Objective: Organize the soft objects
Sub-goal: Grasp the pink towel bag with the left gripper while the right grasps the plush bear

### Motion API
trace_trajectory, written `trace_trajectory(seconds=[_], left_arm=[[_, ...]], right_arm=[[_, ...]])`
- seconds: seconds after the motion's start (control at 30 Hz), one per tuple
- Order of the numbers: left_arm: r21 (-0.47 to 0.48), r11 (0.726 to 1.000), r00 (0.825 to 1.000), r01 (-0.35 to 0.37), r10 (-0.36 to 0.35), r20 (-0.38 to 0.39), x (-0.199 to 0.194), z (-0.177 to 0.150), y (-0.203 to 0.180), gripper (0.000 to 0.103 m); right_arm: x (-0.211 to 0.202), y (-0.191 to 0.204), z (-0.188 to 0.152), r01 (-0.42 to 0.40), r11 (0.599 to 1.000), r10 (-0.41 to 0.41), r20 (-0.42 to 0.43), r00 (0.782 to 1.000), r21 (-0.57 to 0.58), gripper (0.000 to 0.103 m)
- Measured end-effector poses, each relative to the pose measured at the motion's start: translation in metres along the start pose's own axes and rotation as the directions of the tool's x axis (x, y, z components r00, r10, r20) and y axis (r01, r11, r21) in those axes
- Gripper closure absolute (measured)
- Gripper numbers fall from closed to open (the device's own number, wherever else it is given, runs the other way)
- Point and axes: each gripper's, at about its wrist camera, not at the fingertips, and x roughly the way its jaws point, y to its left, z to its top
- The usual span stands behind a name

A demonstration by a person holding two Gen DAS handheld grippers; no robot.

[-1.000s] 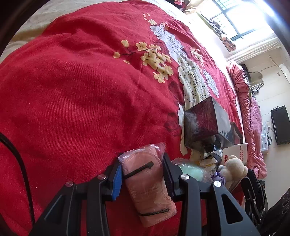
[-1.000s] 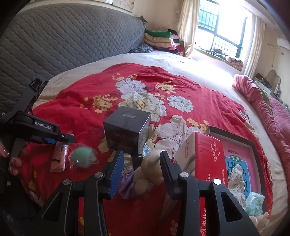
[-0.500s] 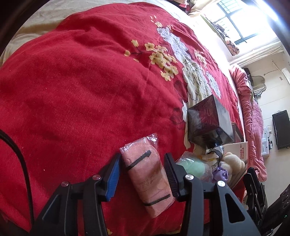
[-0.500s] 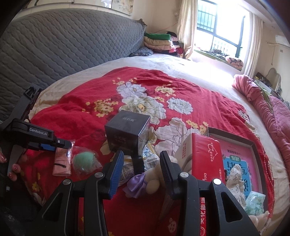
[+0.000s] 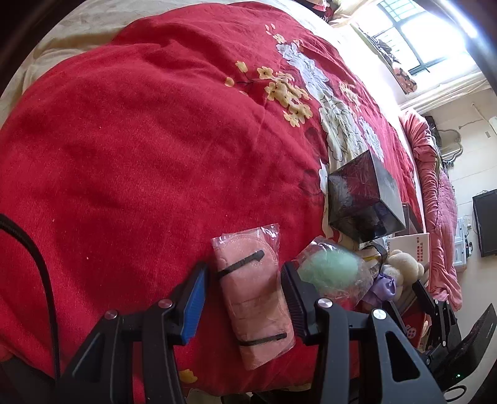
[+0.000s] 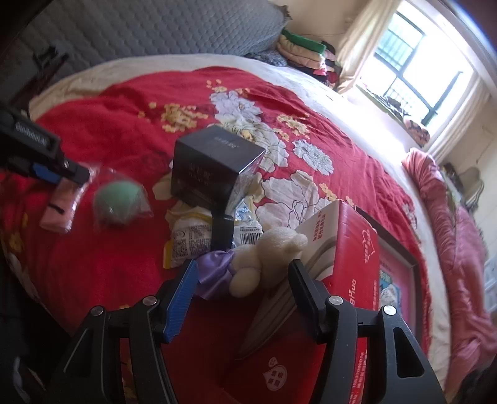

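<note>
Right up close, the left gripper (image 5: 243,287) sits over the pink pouch (image 5: 253,296), a flat pack in clear wrap with black bands, lying on the red bedspread (image 5: 124,149). Its jaws are parted, one on each side of the pouch, with a gap showing at the blue pad, so nothing is clamped; they have just been opening a little. Just beside the right-hand finger, the green puff (image 5: 334,270) in its crinkly bag lies on the spread, touching the pouch's neighbourhood but apart from the pads.

Over to the right gripper (image 6: 243,289): jaws have just been opening, now standing wide, and the cream teddy (image 6: 267,251) with its purple bow (image 6: 214,273) lies between them, not pinched. The teddy leans against the red tissue box (image 6: 357,258), which sits just right of it. Behind the bear, a heap of snack packets (image 6: 189,236), and on top of them the dark cube box (image 6: 211,167), tilted. Far left in this view, the other tool's tip hangs above the pink pouch, the green puff next to it. Further back, the grey quilted headboard (image 6: 155,28), folded clothes (image 6: 301,52) and the bright window (image 6: 413,74)
</note>
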Motion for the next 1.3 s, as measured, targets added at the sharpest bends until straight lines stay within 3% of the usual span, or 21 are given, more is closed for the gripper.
trace_trajectory(seconds=[0.1,0.23,0.4,0.57,0.63,0.73,0.8,0.9,1.0,1.13,1.3], left_arm=[[0.015,1.000,1.000,-0.013,0.013,-0.001,0.001,-0.003,-0.002,0.055],[0.055,0.997,0.998,-0.056,0.056,0.004,0.007,-0.005,-0.011,0.051],[0.125,0.983,0.991,-0.131,0.130,0.018,0.012,-0.011,-0.023,0.049],[0.134,0.982,0.991,-0.136,0.134,0.023,0.013,-0.013,-0.023,0.048],[0.136,0.982,0.991,-0.135,0.132,0.026,0.014,-0.013,-0.022,0.049],[0.157,0.975,0.987,-0.159,0.154,0.041,0.015,-0.014,-0.024,0.058],[0.172,0.973,0.988,-0.153,0.148,0.045,0.015,-0.014,-0.024,0.060],[0.186,0.975,0.992,-0.123,0.115,0.055,0.011,-0.014,-0.026,0.065],[0.184,0.978,0.994,-0.095,0.082,0.075,0.003,-0.014,-0.027,0.066],[0.164,0.984,0.994,-0.064,0.048,0.099,-0.011,-0.014,-0.026,0.066],[0.209,0.976,0.985,-0.058,0.021,0.173,-0.040,-0.015,-0.043,0.066]], right_arm=[[0.013,0.012,0.000,0.053,0.992,-0.057,-0.027,0.998,-0.114,0.040],[0.026,0.017,0.005,0.087,0.982,-0.095,-0.041,0.995,-0.168,0.037],[0.047,0.035,0.009,0.180,0.951,-0.211,-0.103,0.972,-0.250,0.023],[0.052,0.037,0.009,0.216,0.951,-0.236,-0.070,0.969,-0.220,0.021],[0.055,0.030,0.010,0.220,0.958,-0.237,-0.075,0.969,-0.182,0.023],[0.051,0.020,0.014,0.230,0.965,-0.238,-0.052,0.970,-0.126,0.044],[0.041,0.011,0.015,0.207,0.976,-0.209,-0.022,0.978,-0.069,0.057],[0.029,-0.009,0.015,0.125,0.991,-0.126,0.012,0.992,0.056,0.068],[0.009,-0.031,0.012,0.014,0.975,-0.035,0.091,0.995,0.220,0.068],[-0.009,-0.059,0.006,-0.140,0.911,0.074,0.181,0.981,0.389,0.068],[-0.030,-0.073,-0.003,-0.193,0.868,0.087,0.242,0.966,0.457,0.068]])
